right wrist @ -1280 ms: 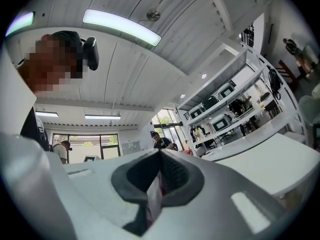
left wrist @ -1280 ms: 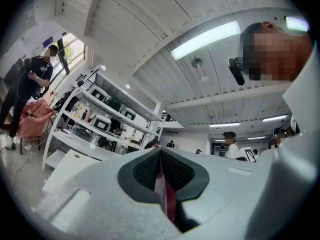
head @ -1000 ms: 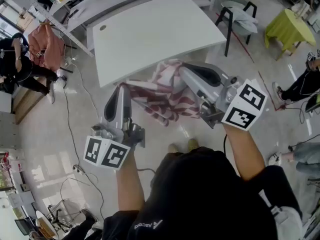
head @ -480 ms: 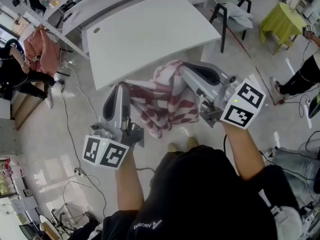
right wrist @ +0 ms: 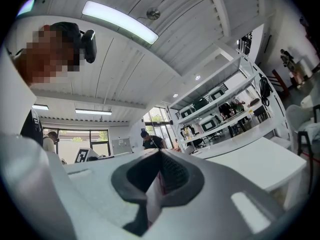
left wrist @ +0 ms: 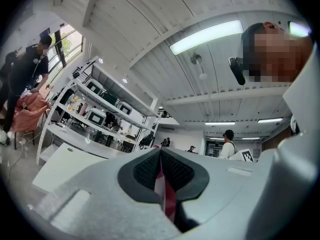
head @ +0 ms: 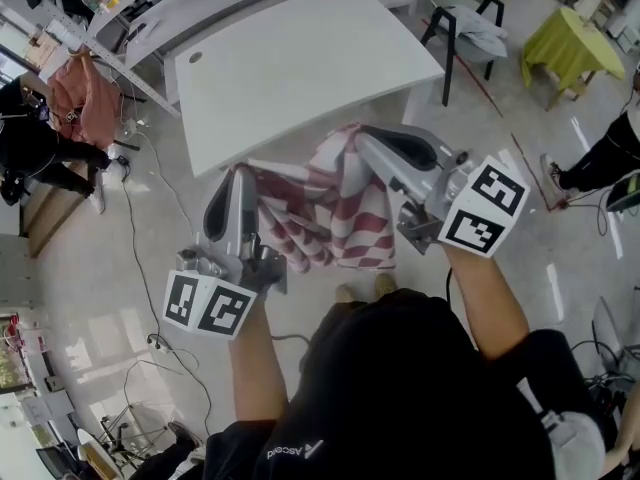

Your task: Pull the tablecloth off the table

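Head view shows the red-and-white checked tablecloth [head: 335,208] already clear of the white table [head: 300,68], hanging bunched in the air between the two tools above the floor [head: 100,268], with the tabletop bare beyond it. The left gripper [head: 240,174] has its jaws pressed together on a thin fold of the cloth, and the left gripper view shows a red-and-white strip pinched between the dark pads [left wrist: 142,170]. The right gripper [head: 368,140] is likewise clamped on an edge of the cloth, a pale fold showing between its pads. The likely trouble is that each hold is only a narrow pinch of fabric, so a sharp tug or the weight of the hanging bulk could slip it out of one side and drop it. The low folds could also trail near the person's feet [head: 365,290]. Both forearms [head: 258,368] reach forward from the body, with the grippers pointing away toward the table, the right reaching further than the left, and the marker cubes [head: 210,306] nearest the camera
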